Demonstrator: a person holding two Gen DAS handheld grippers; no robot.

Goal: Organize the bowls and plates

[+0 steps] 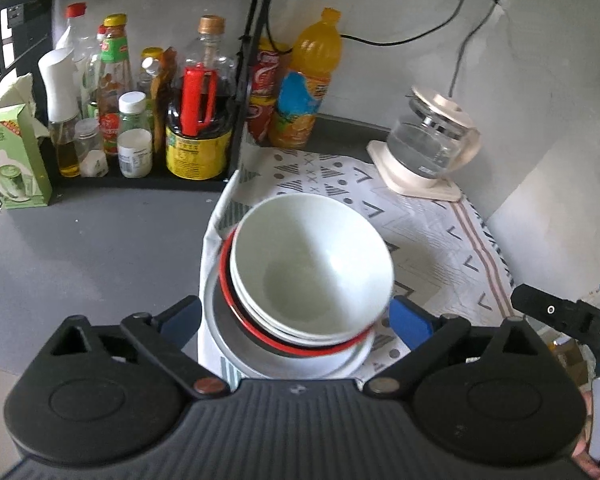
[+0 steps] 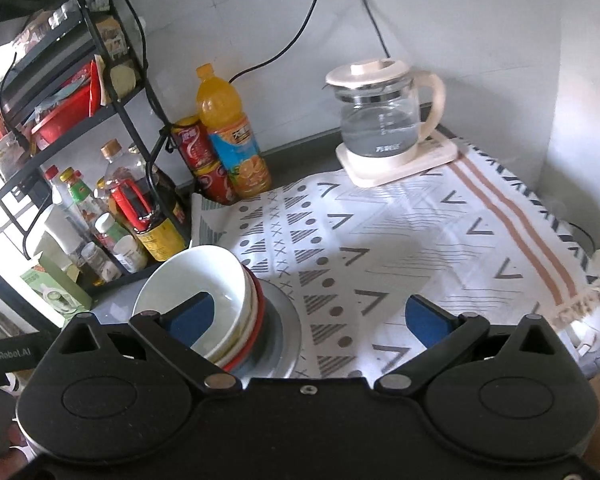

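Note:
A stack of dishes stands at the left edge of the patterned cloth (image 1: 432,236). On top is a white bowl (image 1: 312,264) nested in another white bowl, then a red-rimmed dish (image 1: 236,312), all on a grey plate (image 1: 228,332). My left gripper (image 1: 296,316) is open, its blue pads either side of the stack without touching it. In the right wrist view the same white bowl (image 2: 220,276) and grey plate (image 2: 286,320) sit at lower left. My right gripper (image 2: 312,316) is open and empty over the cloth (image 2: 420,240), its left pad in front of the bowl.
A black rack with sauce bottles (image 1: 196,120) stands at the back left, with a green box (image 1: 14,156) beside it. An orange juice bottle (image 1: 308,88) and red cans (image 2: 200,156) stand by the wall. A glass kettle (image 2: 384,116) sits on its base at the back right.

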